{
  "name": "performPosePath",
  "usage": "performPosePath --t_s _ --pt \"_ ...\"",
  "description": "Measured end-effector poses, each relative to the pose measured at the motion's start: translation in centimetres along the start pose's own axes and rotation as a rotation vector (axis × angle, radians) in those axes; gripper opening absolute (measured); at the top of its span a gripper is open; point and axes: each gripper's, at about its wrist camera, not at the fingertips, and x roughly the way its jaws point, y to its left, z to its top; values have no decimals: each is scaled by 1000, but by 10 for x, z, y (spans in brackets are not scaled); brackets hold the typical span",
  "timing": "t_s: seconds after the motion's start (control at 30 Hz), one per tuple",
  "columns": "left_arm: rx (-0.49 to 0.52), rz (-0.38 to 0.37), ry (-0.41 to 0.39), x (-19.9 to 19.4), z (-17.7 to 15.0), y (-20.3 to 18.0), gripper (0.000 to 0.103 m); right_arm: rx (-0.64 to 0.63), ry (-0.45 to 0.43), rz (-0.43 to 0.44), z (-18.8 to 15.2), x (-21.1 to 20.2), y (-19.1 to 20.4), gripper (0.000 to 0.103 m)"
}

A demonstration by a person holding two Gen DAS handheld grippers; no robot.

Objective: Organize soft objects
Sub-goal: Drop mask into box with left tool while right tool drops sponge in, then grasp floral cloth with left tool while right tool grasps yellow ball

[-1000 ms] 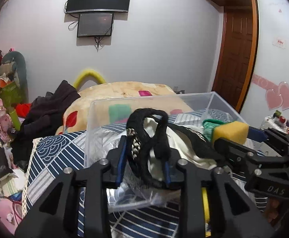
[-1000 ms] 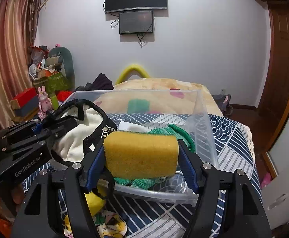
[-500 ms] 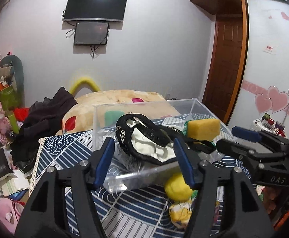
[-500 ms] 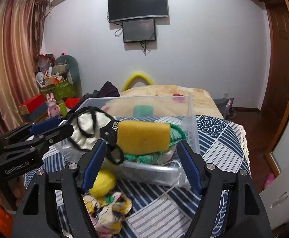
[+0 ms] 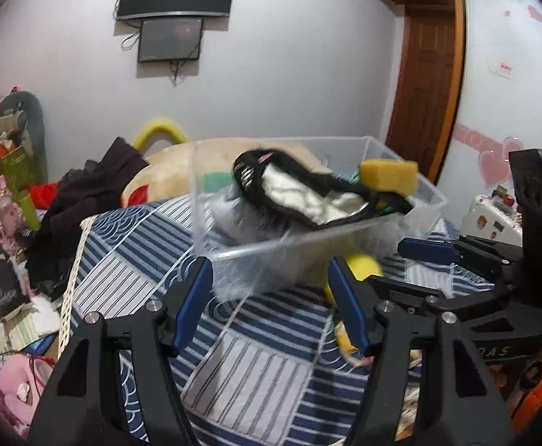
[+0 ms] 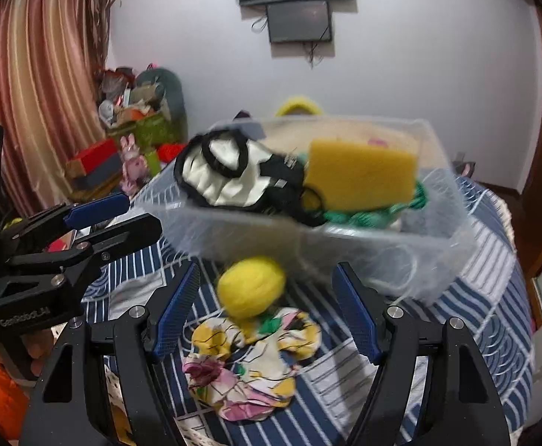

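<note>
Both tools stand spread and empty: the left tool (image 5: 267,304) and the right tool (image 6: 265,308) each show wide-apart blue pads with nothing between them, hanging just in front of the clear plastic storage bin (image 6: 345,245) on the bed's navy-and-white patterned quilt (image 6: 493,297).

Inside the bin lie a cream fabric bag with black trim and straps (image 6: 233,178), a yellow rectangular sponge block (image 6: 360,178) and, under the sponge, a green knitted piece (image 6: 367,215). Outside the bin, against its near wall, sit a round yellow fuzzy ball (image 6: 250,290) and, touching the ball on the side away from the bin, a crumpled floral cloth scrunchie (image 6: 248,360).

These two loose items look to be what remains. Both should be very light and compress readily. The ball may roll or squirt out of a shallow pinch, so a grasp across its middle seems safest. The scrunchie is limp; pinching a bunched fold near its centre should lift it whole, though it may drag the ball.
</note>
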Motion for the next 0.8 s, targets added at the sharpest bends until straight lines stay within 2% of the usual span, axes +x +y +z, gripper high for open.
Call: performPosePath --t_s 0.1,0.2,0.33,0.57,0.8 --pt "-24 -10 24 4 -6 7 64 -2 31 17 -1 14 4 69" --pt "-31 -13 47 9 -10 10 64 2 61 33 -1 25 7 59" --pt "-40 -28 74 14 -13 11 64 6 96 47 -2 36 9 39" --pt "-28 -73 100 20 -16 -6 66 4 32 -1 -8 6 5 39" --pt "12 -131 160 33 -25 -39 69 56 -23 -83 -18 -32 -23 39"
